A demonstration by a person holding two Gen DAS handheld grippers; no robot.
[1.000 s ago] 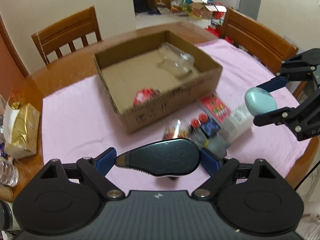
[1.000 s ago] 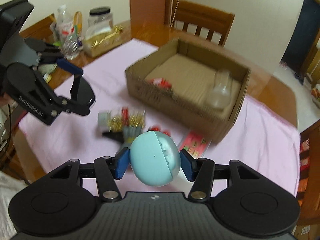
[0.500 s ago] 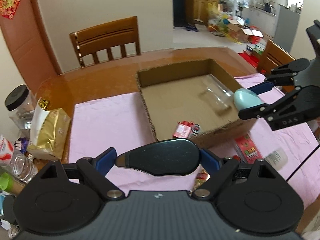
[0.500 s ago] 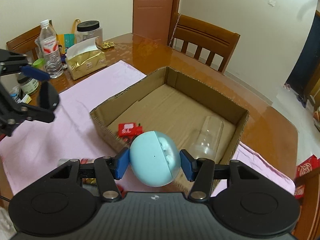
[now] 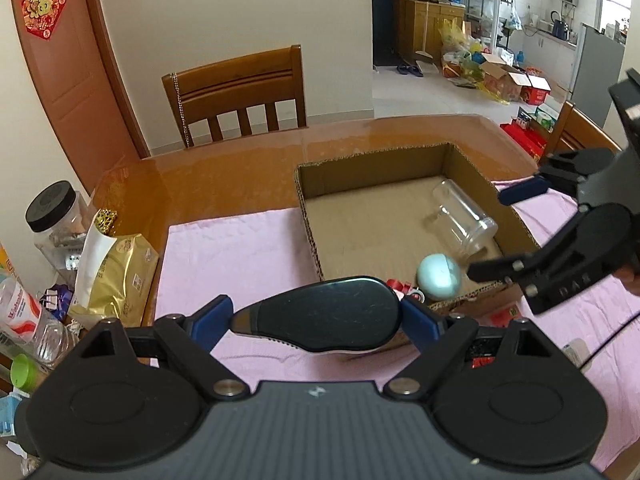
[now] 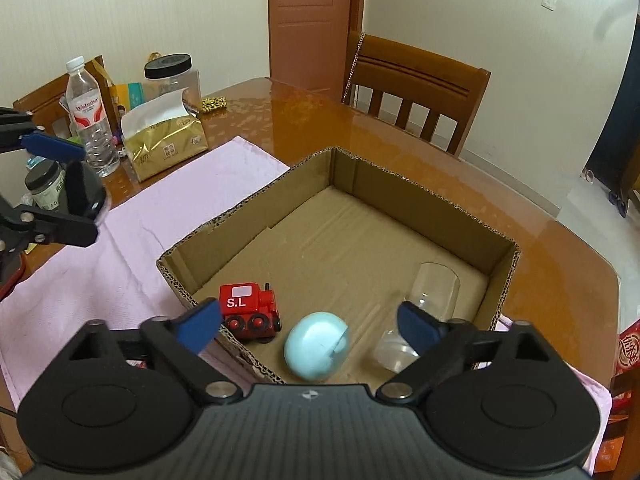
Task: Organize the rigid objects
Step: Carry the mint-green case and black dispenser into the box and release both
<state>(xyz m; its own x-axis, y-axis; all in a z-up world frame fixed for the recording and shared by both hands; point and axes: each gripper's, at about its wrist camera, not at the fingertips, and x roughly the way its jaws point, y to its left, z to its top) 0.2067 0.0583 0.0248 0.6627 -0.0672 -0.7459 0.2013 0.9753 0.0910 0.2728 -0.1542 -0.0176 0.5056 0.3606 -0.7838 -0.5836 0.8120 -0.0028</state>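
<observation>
A cardboard box (image 6: 432, 196) sits on the pink cloth (image 6: 132, 240). Inside it lie a light blue egg-shaped capsule (image 6: 316, 346), a red toy train (image 6: 250, 310) and a clear plastic jar (image 6: 424, 300) on its side. My right gripper (image 6: 308, 326) is open just above the capsule, apart from it. My left gripper (image 5: 316, 320) is shut on a black computer mouse (image 5: 320, 312) and holds it above the box's near wall. The box (image 5: 460, 160), capsule (image 5: 439, 275) and jar (image 5: 462, 220) also show in the left wrist view, with the right gripper (image 5: 500, 232) over the box's right side.
A gold tissue pack (image 6: 166, 144), a water bottle (image 6: 90, 116) and black-lidded jars (image 6: 172, 76) stand on the wooden table (image 6: 280, 112) left of the cloth. Wooden chairs (image 6: 416, 92) stand at the far side. Small items (image 5: 500, 316) lie on the cloth by the box's near wall.
My right gripper opened and let go of the blue capsule, which now lies in the box. Both grippers moved closer over the box; the left still holds the mouse.
</observation>
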